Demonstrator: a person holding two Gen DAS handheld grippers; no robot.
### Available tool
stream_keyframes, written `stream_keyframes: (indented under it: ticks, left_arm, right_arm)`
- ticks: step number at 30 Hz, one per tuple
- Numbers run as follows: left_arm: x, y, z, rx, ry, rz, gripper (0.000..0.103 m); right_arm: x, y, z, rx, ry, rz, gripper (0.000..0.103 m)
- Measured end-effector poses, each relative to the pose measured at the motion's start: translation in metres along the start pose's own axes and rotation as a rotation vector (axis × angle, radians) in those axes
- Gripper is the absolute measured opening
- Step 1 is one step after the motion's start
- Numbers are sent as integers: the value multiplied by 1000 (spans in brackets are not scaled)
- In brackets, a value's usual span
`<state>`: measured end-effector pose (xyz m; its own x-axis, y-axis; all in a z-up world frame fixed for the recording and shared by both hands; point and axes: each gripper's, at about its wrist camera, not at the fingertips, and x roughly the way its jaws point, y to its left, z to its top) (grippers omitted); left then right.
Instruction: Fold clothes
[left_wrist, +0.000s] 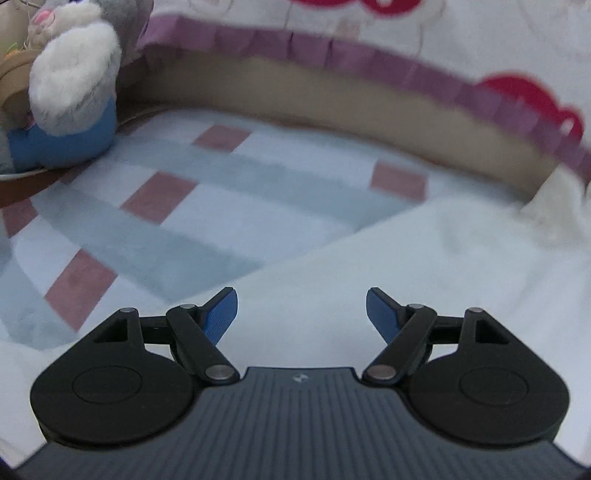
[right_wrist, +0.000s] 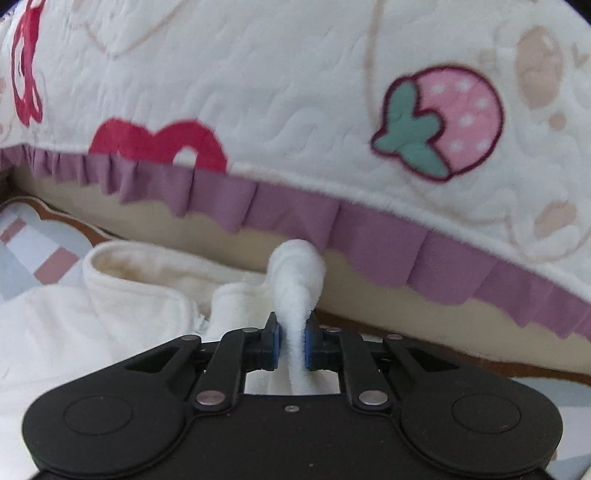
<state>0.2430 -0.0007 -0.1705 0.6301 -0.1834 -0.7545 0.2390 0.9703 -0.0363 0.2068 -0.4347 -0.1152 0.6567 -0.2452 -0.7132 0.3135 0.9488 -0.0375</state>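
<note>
On the checked rug beside the quilted bedspread, I saw the white garment lying spread. My right gripper was clamped on a fold; my left gripper hung over it, jaws apart.

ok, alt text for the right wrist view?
The right gripper is shut on a bunched fold of a fluffy white garment lying on a checked rug. Behind hangs a quilted bedspread with a strawberry print and purple frill.

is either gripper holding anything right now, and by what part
The right gripper is shut on a bunched fold of the white fleece garment. The left gripper is open, holding nothing.
</note>
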Motion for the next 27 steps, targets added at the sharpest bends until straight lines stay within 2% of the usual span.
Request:
stream_keyframes:
  ticks: [2, 5, 7, 8, 10, 11, 13, 14, 17, 18, 19, 20, 22, 23, 25, 27]
  left_arm:
    - [5, 13, -1, -48, 40, 5, 77]
    - [4, 26, -4, -89, 34, 8, 77]
    - [5, 28, -5, -64, 22, 41, 77]
    - [6, 26, -5, -49, 21, 61, 77]
    - [10, 29, -7, -62, 35, 73, 77]
    - [12, 32, -7, -87, 40, 70, 77]
    - [11, 42, -7, -180, 21, 47, 77]
    - [10, 43, -6, -205, 18, 35, 75]
    - [7, 38, -2, -162, 13, -26, 71]
    - [7, 36, -3, -150, 10, -39, 71]
    - [6, 35, -3, -139, 7, -50, 71]
    - [6, 33, -5, -133, 5, -57, 71]
    - [7, 33, -7, -141, -5, -69, 74]
    - [9, 35, -8, -159, -11, -58, 75]
    - [10, 35, -9, -152, -18, -25, 75]
    - [10, 34, -8, -124, -26, 3, 76]
  right_arm:
    - [12, 3, -2, -4, 50, -56, 24]
    - [27, -1, -3, -10, 117, -144, 32]
    - [27, 1, -3, -50, 107, -209, 39]
    - [25, 3, -2, -76, 93, -243, 49]
    - [16, 7, 1, -111, 41, -269, 51]
    - [7, 10, 3, -110, -6, -219, 44]
    - [-17, 16, 6, -78, -130, -23, 42]
    - [-22, 24, 8, -75, -146, 46, 41]
    - [-15, 64, 13, -112, -76, 157, 45]
    - [-8, 83, 13, -146, -44, 158, 47]
    - [-3, 97, 12, -180, -25, 155, 53]
    - [-1, 107, 9, -211, -25, 126, 59]
    - [2, 126, 3, -274, -43, 29, 62]
    - [5, 135, 1, -317, -54, -18, 68]
    - [11, 147, 3, -399, -72, -51, 69]
    - [13, 143, 8, -429, -66, -55, 69]
